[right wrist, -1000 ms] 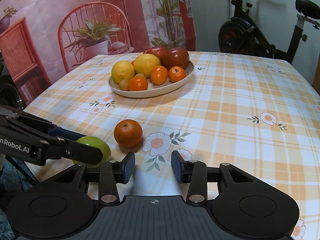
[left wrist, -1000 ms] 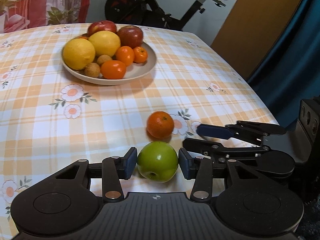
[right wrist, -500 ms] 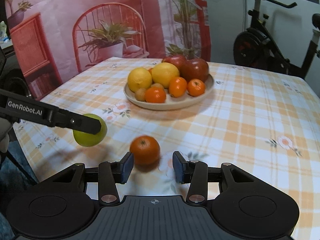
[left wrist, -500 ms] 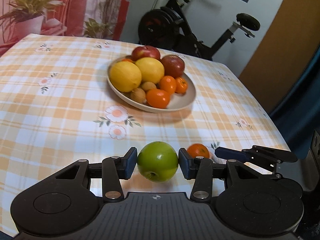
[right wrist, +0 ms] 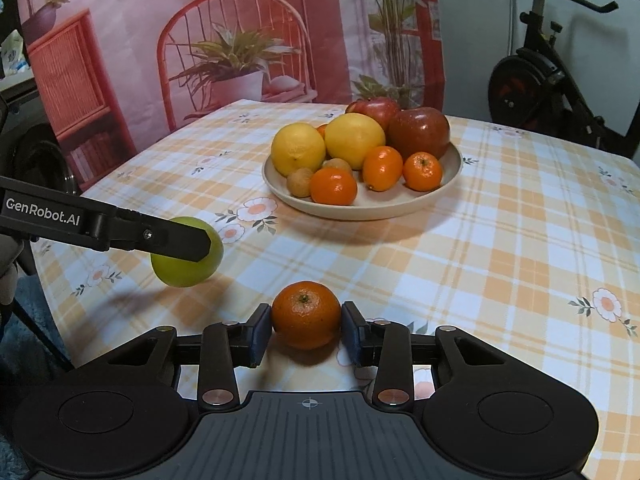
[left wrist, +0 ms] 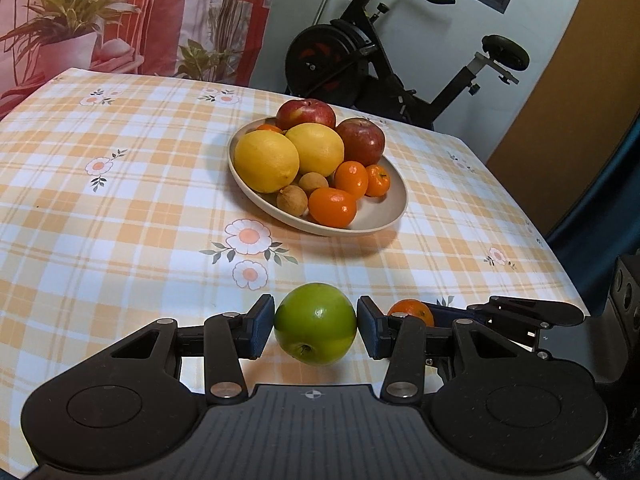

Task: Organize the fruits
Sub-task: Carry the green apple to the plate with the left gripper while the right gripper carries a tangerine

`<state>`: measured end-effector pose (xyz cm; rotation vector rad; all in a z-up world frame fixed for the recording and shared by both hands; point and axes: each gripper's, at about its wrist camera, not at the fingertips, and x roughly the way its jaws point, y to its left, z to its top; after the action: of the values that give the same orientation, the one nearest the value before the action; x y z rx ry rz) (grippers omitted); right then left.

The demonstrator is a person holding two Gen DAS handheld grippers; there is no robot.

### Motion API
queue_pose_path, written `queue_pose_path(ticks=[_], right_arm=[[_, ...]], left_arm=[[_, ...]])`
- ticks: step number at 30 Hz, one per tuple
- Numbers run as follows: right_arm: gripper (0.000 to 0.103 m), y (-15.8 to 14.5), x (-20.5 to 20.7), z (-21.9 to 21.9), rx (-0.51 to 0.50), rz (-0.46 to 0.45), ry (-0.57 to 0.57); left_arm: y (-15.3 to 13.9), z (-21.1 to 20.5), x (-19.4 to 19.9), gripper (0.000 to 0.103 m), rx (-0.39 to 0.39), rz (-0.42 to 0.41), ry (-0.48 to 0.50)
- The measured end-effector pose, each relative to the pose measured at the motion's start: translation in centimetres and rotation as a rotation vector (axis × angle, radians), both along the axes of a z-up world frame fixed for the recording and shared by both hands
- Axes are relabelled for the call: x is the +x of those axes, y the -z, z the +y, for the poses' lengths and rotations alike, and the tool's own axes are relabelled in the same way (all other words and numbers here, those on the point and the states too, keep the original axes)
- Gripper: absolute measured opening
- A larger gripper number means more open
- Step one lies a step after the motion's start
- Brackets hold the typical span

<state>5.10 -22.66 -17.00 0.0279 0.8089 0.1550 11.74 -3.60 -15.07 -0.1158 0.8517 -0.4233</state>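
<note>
Green apple point(left wrist: 315, 323): clamped between the two pads of the left gripper point(left wrist: 315, 328), stem dimple facing the camera, lifted clear of the tablecloth point(left wrist: 120, 208) with a shadow under it in the right wrist view. From that side the near finger covers the apple's upper middle; only the rounded bottom and right edge show.

Tangerine point(right wrist: 306, 314): sits on the cloth between the pads of the right gripper point(right wrist: 306, 330), whose jaws are closing. Both pads look to be at the peel; whether they press yet, cannot tell for certain. Its underside and contact with the cloth are hidden by the gripper body. In the left wrist view only its top shows, behind the left gripper's right finger.

Both grippers point downward and forward toward the plate point(left wrist: 384, 224), side by side, left one slightly higher. No hands in frame; the right gripper's far housing is cut off at the left view's right edge.

Plate, farther along the table, well apart from both grippers: two lemons point(left wrist: 266, 161), two red apples point(left wrist: 360, 140), small orange citrus point(left wrist: 332, 207), two brown round fruits point(left wrist: 293, 201). One more orange fruit behind the lemons is mostly hidden.

Behind the table: exercise bike point(left wrist: 360, 64), top cut off; printed backdrop point(right wrist: 224, 40).
</note>
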Motion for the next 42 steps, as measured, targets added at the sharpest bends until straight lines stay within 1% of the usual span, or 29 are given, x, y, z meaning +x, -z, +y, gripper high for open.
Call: queue_pose_path(ticks=[3, 7, 13, 16, 21, 24, 28, 32, 36, 42], right_arm=[[0.034, -0.1, -0.1, -0.1, -0.004, -0.004, 0.001], [0.034, -1.0, 0.0, -0.3, -0.003, -0.034, 0.009], [0.034, -3.7, 1.0, -1.0, 0.002, -0.108, 0.018], [0.034, -5.3, 2.0, -1.2, -0.015, -0.147, 0.013], [0.034, -7.4, 3.9, -1.8, -0.037, -0.209, 0.012], [0.034, -7.7, 5.2, -2.2, -0.056, -0.230, 0.012], [0.034, -6.8, 7.1, -3.0, -0.077, -0.222, 0.022], [0.034, -5.0, 8.5, -4.0, -0.068, -0.183, 0.038], [0.034, -3.0, 9.2, -5.0, -0.047, -0.142, 0.047], [0.034, -1.0, 9.0, -5.4, -0.009, -0.139, 0.053]], left_arm=[[-0.1, 0.1, 0.0, 0.048, -0.004, -0.004, -0.002], [-0.7, 0.1, 0.2, 0.048, -0.003, -0.024, -0.002], [-3.3, 0.0, 0.9, 0.048, 0.000, -0.118, -0.016], [-4.8, -0.2, 1.5, 0.048, 0.001, -0.167, -0.017], [-6.4, -0.8, 2.7, 0.048, 0.001, -0.220, -0.018], [-6.7, -1.2, 3.7, 0.048, 0.003, -0.240, -0.022], [-6.2, -2.0, 5.8, 0.048, -0.014, -0.212, -0.018], [-5.0, -3.4, 7.3, 0.048, 0.024, -0.200, 0.006], [-3.7, -4.3, 8.6, 0.048, 0.046, -0.178, 0.025], [-2.2, -4.9, 9.9, 0.048, 0.070, -0.141, 0.042]])
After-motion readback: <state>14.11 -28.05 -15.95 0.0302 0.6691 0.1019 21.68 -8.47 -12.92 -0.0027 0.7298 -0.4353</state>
